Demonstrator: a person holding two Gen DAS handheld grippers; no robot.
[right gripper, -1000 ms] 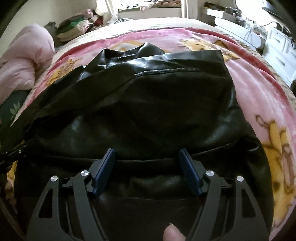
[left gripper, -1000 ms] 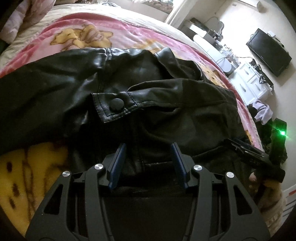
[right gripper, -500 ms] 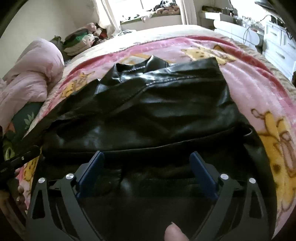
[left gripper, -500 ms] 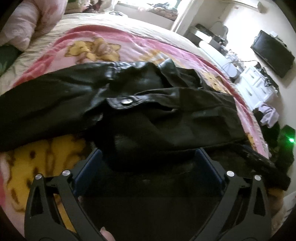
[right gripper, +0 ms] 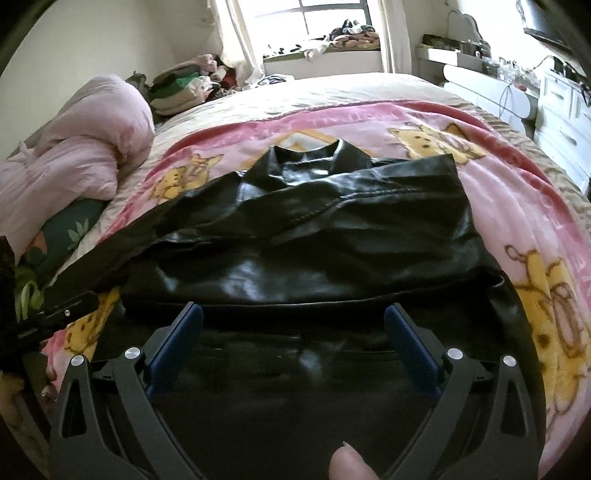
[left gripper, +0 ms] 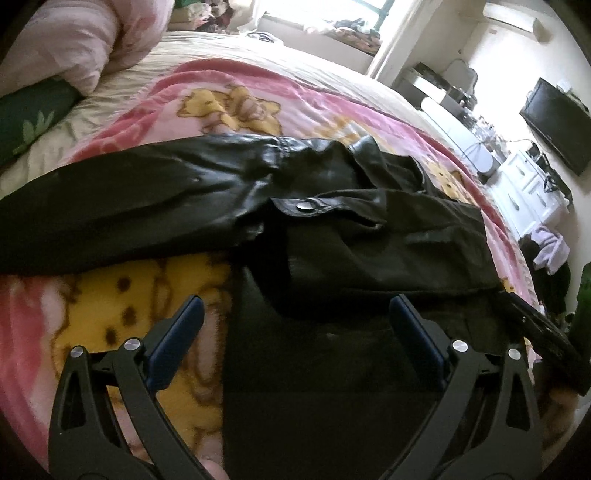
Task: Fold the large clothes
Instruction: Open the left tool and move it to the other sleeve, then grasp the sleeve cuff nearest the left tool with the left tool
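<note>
The black leather jacket (left gripper: 369,236) lies on the pink cartoon-print blanket (left gripper: 229,107) that covers the bed; its body is partly folded over itself, with a snap-button tab (left gripper: 304,206) lying on top near the middle; one sleeve (left gripper: 122,206) extends out to the left across the blanket; the collar (right gripper: 314,158) points toward the far end of the bed.

The left gripper (left gripper: 295,317) hovers above the near edge of the jacket; its jaws are spread wide and grip nothing; the left blue pad sits over the yellow print of the blanket, the right pad over dark leather.

The right gripper (right gripper: 293,325) hovers above the near hem of the jacket; its jaws are likewise spread wide and hold nothing; a fingertip (right gripper: 347,463) of the operator shows at the bottom edge of the right wrist view.

A rolled pink duvet (right gripper: 74,155) rests at the left side of the bed; a wall-mounted television (left gripper: 557,125) hangs at the right, above white drawers (left gripper: 532,192); a window (right gripper: 325,18) stands beyond the far end of the bed.
</note>
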